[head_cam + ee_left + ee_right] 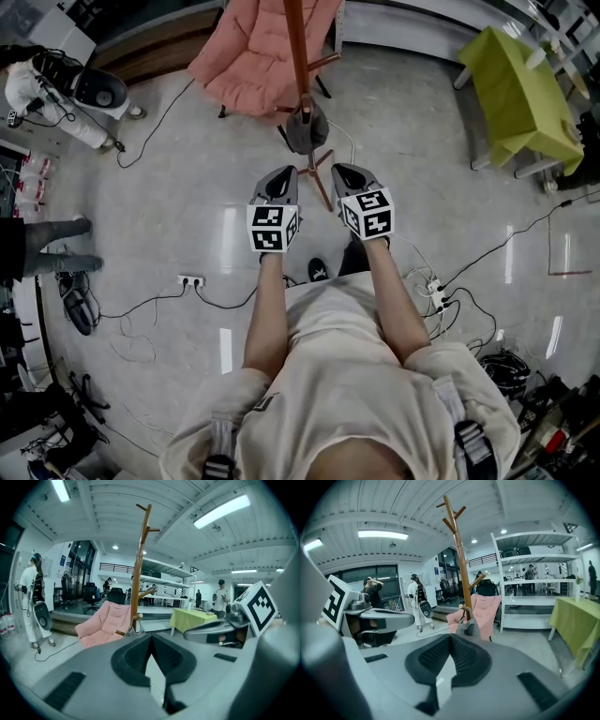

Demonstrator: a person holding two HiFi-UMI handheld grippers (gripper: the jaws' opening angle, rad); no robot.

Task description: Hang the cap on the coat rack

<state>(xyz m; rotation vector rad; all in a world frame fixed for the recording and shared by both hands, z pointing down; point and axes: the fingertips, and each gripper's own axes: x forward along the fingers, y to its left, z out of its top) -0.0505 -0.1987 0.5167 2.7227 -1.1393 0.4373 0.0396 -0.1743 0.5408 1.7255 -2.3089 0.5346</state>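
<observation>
I judge the hanging done: the grey cap (306,129) sits on a low peg of the coat rack (296,56), my left gripper (284,176) and right gripper (344,174) are both clenched on nothing, so I need only back away.

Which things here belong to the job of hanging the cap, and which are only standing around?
Belong to the job:
- grey cap, hanging on a low peg
- coat rack
- left gripper and right gripper, both shut and empty

Only standing around:
- pink chair
- green table
- power strip and cables on the floor
</observation>
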